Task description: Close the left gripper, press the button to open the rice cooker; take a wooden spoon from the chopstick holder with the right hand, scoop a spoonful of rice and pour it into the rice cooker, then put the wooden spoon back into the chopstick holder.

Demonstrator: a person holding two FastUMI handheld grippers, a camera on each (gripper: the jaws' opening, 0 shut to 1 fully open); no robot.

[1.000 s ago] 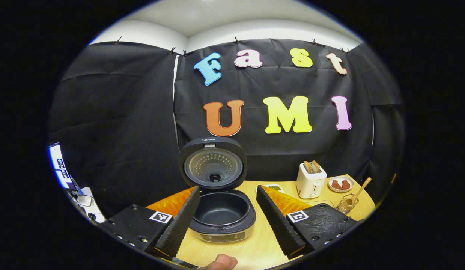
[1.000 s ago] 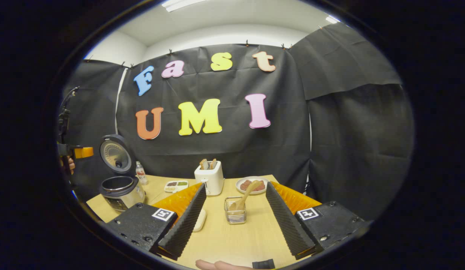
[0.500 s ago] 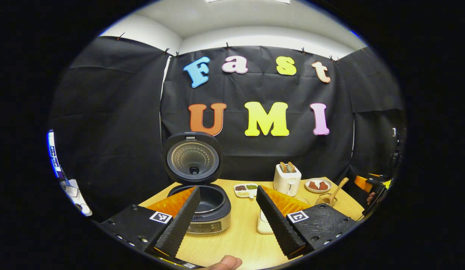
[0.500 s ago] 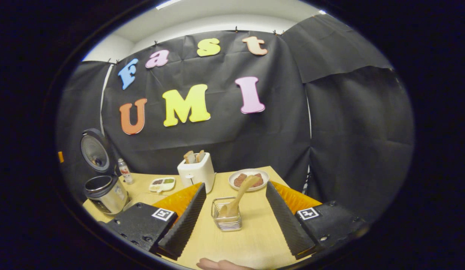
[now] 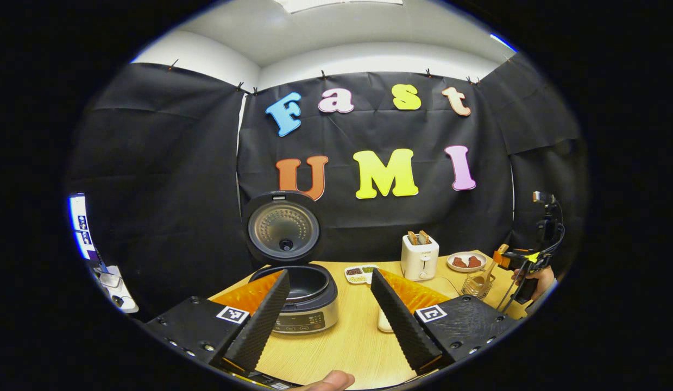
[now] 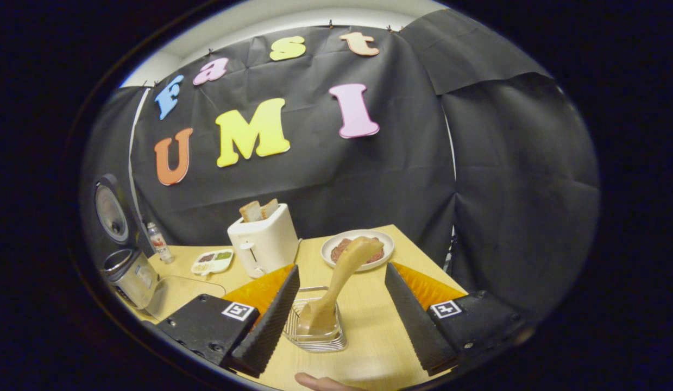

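Moved: right gripper (image 6: 339, 309) nearer chopstick holder (image 6: 316, 332).
Right fingers: spread, flanking wooden spoon (image 6: 341, 277), untouched.
Left gripper (image 5: 329, 312): spread, empty.
Rice cooker (image 5: 303, 298): lid up.

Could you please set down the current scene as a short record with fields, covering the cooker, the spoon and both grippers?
rice cooker: black and silver rice cooker, round lid up, dark inner pot exposed
wooden spoon: light wooden spoon leaning in the clear chopstick holder
right gripper: right gripper open, fingers either side of the spoon, not touching
left gripper: left gripper open, in front of the cooker
table: pale wooden table, with a white toaster holding bread
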